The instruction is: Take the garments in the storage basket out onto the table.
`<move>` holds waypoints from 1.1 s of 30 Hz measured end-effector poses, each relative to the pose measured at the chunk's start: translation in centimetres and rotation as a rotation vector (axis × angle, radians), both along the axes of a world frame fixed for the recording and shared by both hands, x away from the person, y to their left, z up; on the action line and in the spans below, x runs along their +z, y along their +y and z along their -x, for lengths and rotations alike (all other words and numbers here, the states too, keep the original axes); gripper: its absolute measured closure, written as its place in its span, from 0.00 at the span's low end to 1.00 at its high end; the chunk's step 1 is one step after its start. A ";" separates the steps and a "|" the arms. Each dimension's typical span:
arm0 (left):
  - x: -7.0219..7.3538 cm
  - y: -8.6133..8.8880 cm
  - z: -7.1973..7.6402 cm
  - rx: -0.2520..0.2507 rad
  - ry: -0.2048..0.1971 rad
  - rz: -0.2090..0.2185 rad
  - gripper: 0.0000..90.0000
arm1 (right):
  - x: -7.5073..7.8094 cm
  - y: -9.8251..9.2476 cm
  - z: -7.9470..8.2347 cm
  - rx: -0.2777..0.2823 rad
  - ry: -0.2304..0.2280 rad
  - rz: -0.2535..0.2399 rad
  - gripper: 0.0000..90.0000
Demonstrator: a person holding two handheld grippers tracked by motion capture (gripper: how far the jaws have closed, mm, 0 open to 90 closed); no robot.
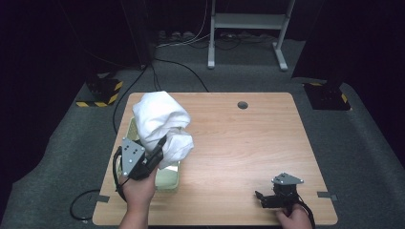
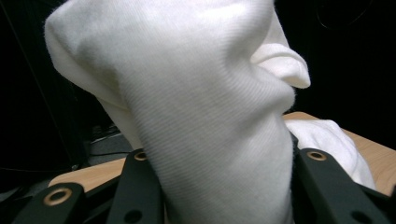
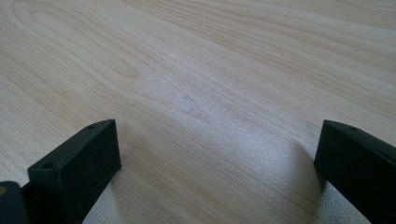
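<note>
Closest to the camera in the high view, at about 5 o'clock on the table, the right gripper (image 1: 261,199) sits low by the near edge doing nothing, its two black jaws spread wide with bare wood between them; the right gripper view shows the same, only the grain of the pale wooden rectangular tabletop (image 3: 196,84) in the gap. My guess is it's parked there to stay out of the way. Over at roughly 8 o'clock the left gripper (image 1: 160,148) is doing the work: its jaws are clamped on a big bunched-up white knit cloth (image 1: 160,121), and in the left gripper view the ribbed fabric (image 2: 201,121) is pinched between the jaws and balloons up above them. The cloth looks lifted by one fold, with the rest drooping toward a shallow pale green rectangular basket (image 1: 168,179) at the table's left edge, so I'd say it's being pulled out of the basket or lowered into it; can't tell which. Room-wise, the basket hugs the left edge, so swinging toward 9 o'clock risks dragging cloth off the side. From the centre out to 3 o'clock it's wide open, the obvious place to spread things. Further back at 12 o'clock there's only a small dark round grommet hole (image 1: 242,105) near the far edge, then grey carpet floor (image 1: 248,78) beyond.
</note>
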State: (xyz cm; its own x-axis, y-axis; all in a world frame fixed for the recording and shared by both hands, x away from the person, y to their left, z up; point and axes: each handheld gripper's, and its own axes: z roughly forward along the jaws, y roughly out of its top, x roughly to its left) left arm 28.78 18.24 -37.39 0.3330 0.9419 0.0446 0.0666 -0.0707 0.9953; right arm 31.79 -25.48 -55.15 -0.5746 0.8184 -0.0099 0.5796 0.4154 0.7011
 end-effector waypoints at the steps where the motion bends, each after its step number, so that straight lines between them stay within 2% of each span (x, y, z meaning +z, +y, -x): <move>1: 0.0 0.0 0.0 0.000 0.000 0.000 0.66 | 0.0 0.0 0.0 0.000 0.000 0.000 0.00; 6: 0.0 -0.5 0.1 -0.013 -0.003 -0.010 0.66 | 0.0 0.0 0.0 0.000 0.000 0.000 0.00; 26: -0.2 -2.6 0.3 -0.062 -0.021 0.015 0.66 | 0.0 0.0 0.0 0.000 0.000 -0.002 0.00; 33: -0.2 -3.2 0.4 -0.072 -0.027 0.012 0.66 | 0.0 0.0 0.0 0.000 0.000 -0.002 0.00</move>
State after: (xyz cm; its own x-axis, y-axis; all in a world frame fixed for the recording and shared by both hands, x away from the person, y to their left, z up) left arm 28.42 15.06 -37.55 0.3989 0.9160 0.0437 0.0345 -0.0627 0.9974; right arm 31.80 -25.50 -55.14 -0.5750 0.8181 -0.0083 0.5797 0.4146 0.7015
